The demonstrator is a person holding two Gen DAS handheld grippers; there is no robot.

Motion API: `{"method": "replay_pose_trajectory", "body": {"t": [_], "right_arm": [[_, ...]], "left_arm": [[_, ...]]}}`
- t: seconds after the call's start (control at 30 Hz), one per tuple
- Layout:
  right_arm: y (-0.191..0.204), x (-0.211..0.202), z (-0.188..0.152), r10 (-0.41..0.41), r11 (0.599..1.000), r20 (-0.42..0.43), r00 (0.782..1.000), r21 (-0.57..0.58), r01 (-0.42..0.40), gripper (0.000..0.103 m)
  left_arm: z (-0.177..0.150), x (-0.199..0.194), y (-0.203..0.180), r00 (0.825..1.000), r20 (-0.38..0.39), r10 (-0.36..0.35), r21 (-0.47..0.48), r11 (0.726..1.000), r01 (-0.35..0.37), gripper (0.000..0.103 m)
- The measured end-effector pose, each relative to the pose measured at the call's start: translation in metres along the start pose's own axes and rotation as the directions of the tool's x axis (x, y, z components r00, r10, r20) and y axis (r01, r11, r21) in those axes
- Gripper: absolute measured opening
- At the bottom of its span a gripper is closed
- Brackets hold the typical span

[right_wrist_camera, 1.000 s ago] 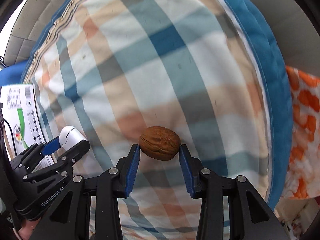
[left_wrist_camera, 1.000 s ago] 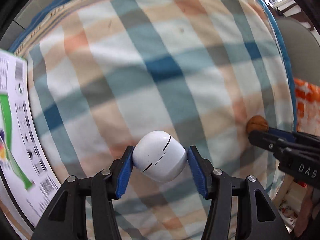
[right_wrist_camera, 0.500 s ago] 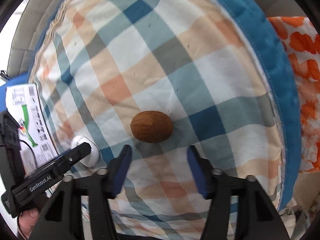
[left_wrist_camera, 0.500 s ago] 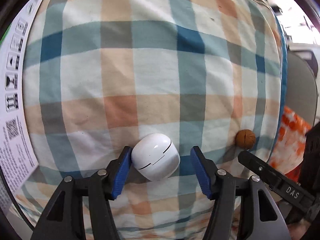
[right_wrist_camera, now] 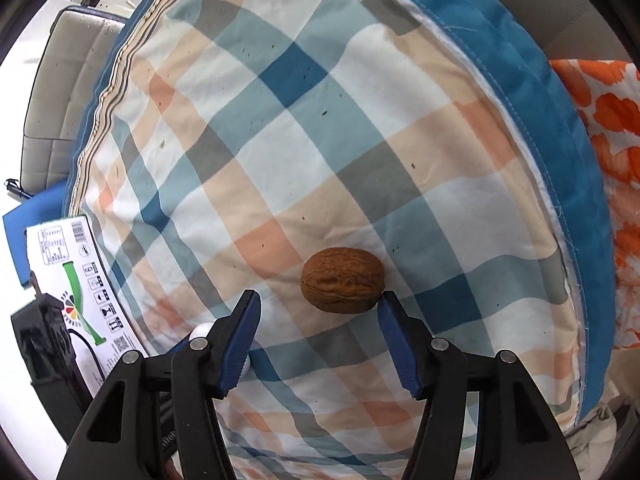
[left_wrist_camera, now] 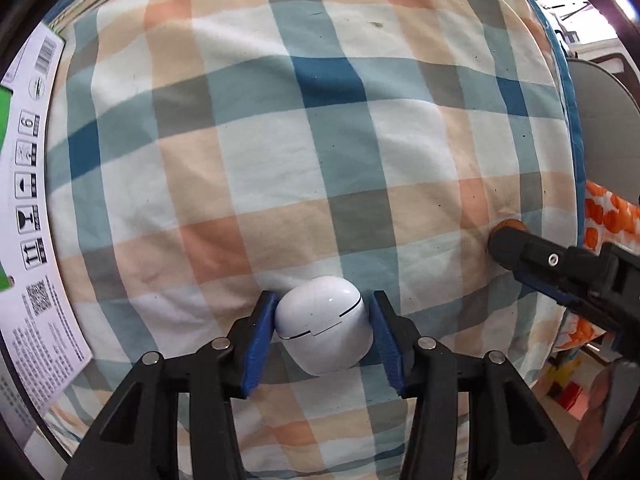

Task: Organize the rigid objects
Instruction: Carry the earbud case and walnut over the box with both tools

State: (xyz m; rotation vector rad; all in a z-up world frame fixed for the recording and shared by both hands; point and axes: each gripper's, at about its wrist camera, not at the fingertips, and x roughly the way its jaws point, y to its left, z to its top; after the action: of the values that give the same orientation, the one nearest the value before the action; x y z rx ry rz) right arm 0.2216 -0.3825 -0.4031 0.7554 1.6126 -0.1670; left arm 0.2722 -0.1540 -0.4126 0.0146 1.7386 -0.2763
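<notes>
A white earbud case [left_wrist_camera: 322, 324] sits between the blue pads of my left gripper [left_wrist_camera: 322, 318]. Its jaws are closing and both pads touch the case's sides, low on the plaid cushion [left_wrist_camera: 320, 140]. A brown walnut [right_wrist_camera: 343, 280] lies on the cushion between the fingertips of my right gripper [right_wrist_camera: 318, 300], which stands open. The walnut is close to the right pad and well clear of the left one. In the left wrist view one black finger [left_wrist_camera: 520, 248] of the right gripper covers most of the walnut [left_wrist_camera: 510, 223]. A sliver of the case [right_wrist_camera: 200, 330] peeks out in the right wrist view.
A printed cardboard box [left_wrist_camera: 36, 240] [right_wrist_camera: 80, 280] lies along the cushion's left side. The cushion's blue border [right_wrist_camera: 560, 160] curves down the right, with orange-and-white patterned cloth [right_wrist_camera: 600, 140] beyond it. A beige padded seat [right_wrist_camera: 52, 100] is at the far left.
My right gripper opened and let the walnut go; it now rests on the cushion. My left gripper loosened around the case half a second ago and has closed back on it.
</notes>
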Motion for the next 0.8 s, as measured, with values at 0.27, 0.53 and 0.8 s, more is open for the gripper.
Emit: {"method": "replay_pose_trajectory", "body": {"t": [0.27, 0.53, 0.8], "right_arm": [[0.003, 0.015, 0.012, -0.058, 0.998, 0.010, 0.998, 0.030, 0.057, 0.046], [0.009, 0.017, 0.003, -0.093, 0.994, 0.014, 0.996, -0.051, 0.093, 0.043], [0.011, 0.019, -0.013, -0.113, 0.988, -0.006, 0.994, -0.109, 0.111, 0.043]], "left_arm": [[0.031, 0.003, 0.004, 1.000, -0.021, -0.020, -0.047, 0.999, 0.019, 0.051], [0.036, 0.009, -0.016, 0.998, 0.010, 0.058, 0.008, 0.998, -0.058, 0.043], [0.023, 0.017, -0.025, 0.998, -0.004, 0.055, 0.049, 0.997, -0.055, 0.044]]}}
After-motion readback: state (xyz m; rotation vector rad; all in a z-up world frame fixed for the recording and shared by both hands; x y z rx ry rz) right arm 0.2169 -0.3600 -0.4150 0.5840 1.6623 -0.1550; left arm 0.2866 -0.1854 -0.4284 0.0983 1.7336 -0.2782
